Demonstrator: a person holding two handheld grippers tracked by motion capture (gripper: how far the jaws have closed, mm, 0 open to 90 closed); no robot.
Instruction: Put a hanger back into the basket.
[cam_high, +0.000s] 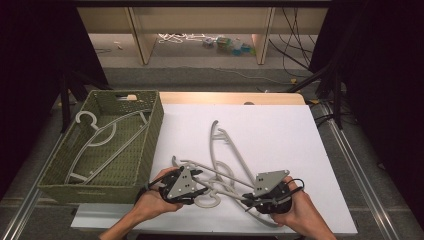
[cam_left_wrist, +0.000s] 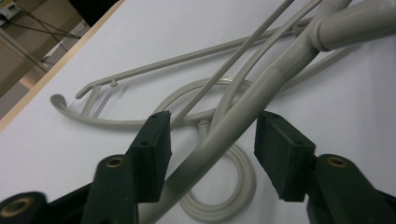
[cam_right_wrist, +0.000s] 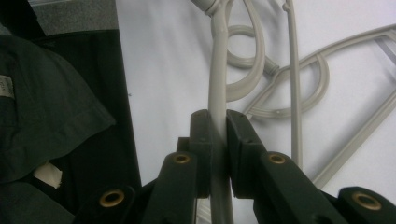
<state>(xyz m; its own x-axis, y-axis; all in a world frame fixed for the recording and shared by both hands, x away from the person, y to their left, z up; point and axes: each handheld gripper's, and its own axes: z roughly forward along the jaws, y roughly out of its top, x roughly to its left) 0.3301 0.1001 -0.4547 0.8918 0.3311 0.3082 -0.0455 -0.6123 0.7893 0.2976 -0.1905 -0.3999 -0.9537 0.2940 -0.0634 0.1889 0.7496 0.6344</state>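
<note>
jaws of the right gripper (cam_right_wrist: 218, 140) are clamped on the arm of a grey hanger (cam_right_wrist: 217, 84), while the left gripper (cam_left_wrist: 210, 144) has its jaws apart, straddling that hanger's thick bar (cam_left_wrist: 243, 112) without pinching it. right of the green woven basket (cam_high: 150, 150), a tangle of hangers (cam_high: 225, 160) lies on the white counter (cam_high: 280, 130). inside the basket lie two more hangers (cam_high: 100, 137).

We see a wooden table (cam_high: 230, 97) whose top is mostly covered by a white board (cam_high: 290, 130). On the board's near half lies a tangle of grey plastic hangers (cam_high: 225, 165). At the table's left edge sits 1 green woven basket (cam_high: 155, 130), touching the board's side.
</note>
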